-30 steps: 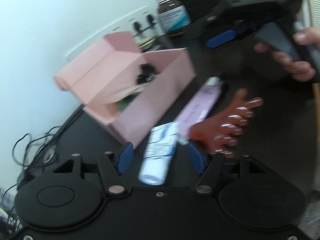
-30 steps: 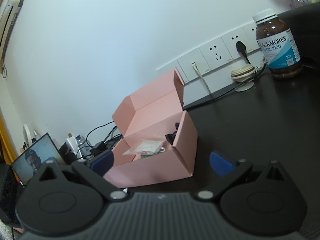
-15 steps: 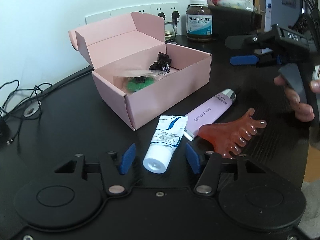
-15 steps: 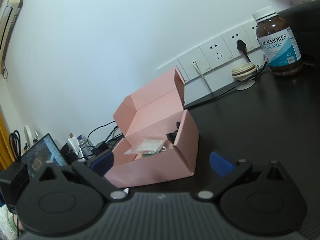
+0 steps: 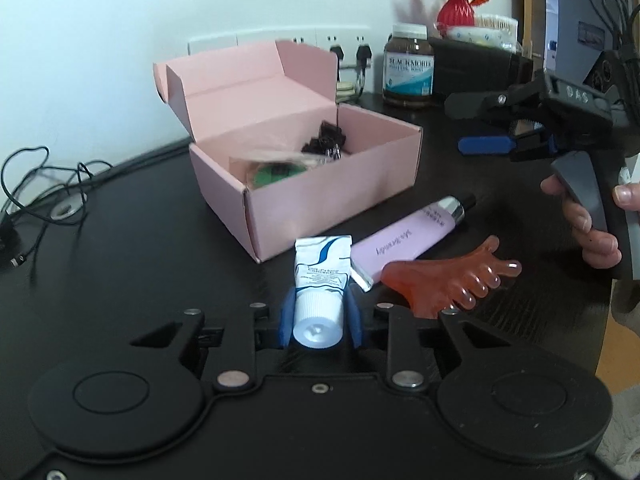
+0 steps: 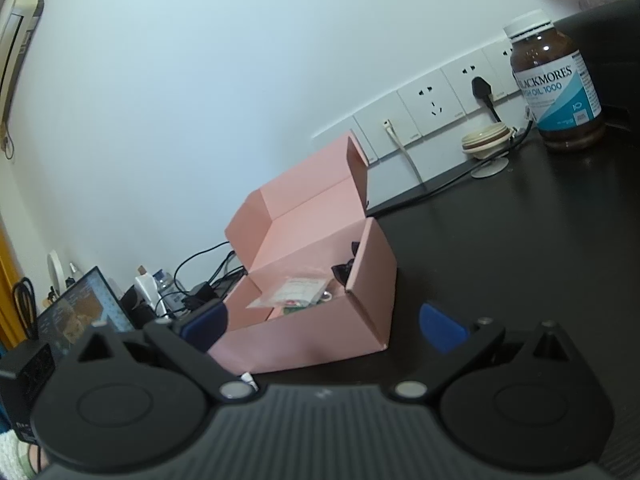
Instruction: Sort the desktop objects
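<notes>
The black table [image 5: 120,240] carries an open pink box [image 5: 320,184] mid-surface, with bare room left of it and cables near the wall; only the left view shows the lilac tube [image 5: 404,244] and red comb [image 5: 448,280] beside the white tube [image 5: 320,280]; left gripper [image 5: 318,316] jaws clamp that tube's cap end; right gripper [image 6: 324,324] jaws stand wide, empty.

**Black bench, cluttered at the wall**

The black bench [image 5: 140,240] carries an open pink box [image 5: 320,196], a white tube [image 5: 320,276], a lilac tube [image 5: 404,244], an orange comb-like tool [image 5: 444,280], a brown supplement bottle [image 5: 408,68], cables [image 5: 48,184] and, apparently, a small round lidded dish [image 6: 486,138].
</notes>
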### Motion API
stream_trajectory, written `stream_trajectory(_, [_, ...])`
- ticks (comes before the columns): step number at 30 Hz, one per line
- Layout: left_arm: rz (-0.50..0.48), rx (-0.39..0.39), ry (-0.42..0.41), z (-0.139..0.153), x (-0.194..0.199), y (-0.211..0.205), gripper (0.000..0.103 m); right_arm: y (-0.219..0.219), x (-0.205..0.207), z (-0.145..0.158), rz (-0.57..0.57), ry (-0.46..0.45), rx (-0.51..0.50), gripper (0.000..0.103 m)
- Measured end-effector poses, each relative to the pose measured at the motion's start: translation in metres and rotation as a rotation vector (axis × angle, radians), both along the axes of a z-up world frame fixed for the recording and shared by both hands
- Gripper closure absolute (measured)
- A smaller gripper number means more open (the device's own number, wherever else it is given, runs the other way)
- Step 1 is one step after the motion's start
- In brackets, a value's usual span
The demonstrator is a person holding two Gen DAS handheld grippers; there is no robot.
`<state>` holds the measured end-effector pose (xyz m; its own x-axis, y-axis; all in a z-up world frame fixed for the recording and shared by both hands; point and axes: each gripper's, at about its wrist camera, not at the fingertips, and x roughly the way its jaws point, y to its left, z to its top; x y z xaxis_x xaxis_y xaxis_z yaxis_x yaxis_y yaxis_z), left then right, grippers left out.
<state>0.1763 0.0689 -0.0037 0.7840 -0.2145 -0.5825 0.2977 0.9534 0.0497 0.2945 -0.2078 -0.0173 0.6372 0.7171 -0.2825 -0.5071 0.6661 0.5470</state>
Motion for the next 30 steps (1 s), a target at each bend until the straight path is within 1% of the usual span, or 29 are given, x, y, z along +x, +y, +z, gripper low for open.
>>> stream_trajectory(5, [0.008,-0.035,-0.07,0.014,-0.006,0.0,0.076,0.0,0.0,0.0,0.003,0.001,0.003,0.001])
stream_trajectory(9, [0.023,-0.022,-0.042,0.016,0.003,-0.004,0.076,-0.001,0.0,0.0,0.003,0.004,0.007,0.001])
stream_trajectory(13, [0.011,-0.018,-0.054,0.017,0.002,-0.009,0.076,-0.002,-0.001,-0.001,0.004,0.002,0.013,0.001])
stream_trajectory(16, [0.015,-0.009,-0.086,0.02,-0.001,-0.012,0.076,-0.002,0.0,-0.001,0.009,0.005,0.013,0.001])
stream_trajectory(20, [0.023,-0.033,-0.154,0.034,-0.007,-0.011,0.076,-0.003,0.0,-0.001,0.016,0.003,0.014,0.001])
stream_trajectory(24, [0.037,-0.051,-0.21,0.048,-0.004,-0.009,0.076,-0.003,0.0,0.0,0.016,0.004,0.018,0.001])
stream_trajectory(25, [0.042,-0.056,-0.217,0.05,-0.001,-0.009,0.08,-0.003,0.0,0.0,0.016,0.004,0.018,0.001])
stream_trajectory(26, [0.054,-0.065,-0.23,0.053,0.003,-0.009,0.091,-0.004,-0.001,0.0,0.016,0.004,0.018,0.001])
stream_trajectory(28, [0.069,-0.084,-0.25,0.059,0.011,-0.008,0.091,-0.003,0.002,0.001,0.013,0.003,0.017,0.001])
stream_trajectory(30, [0.084,-0.082,-0.281,0.065,0.021,-0.009,0.091,-0.003,0.002,0.0,0.012,0.004,0.02,0.001])
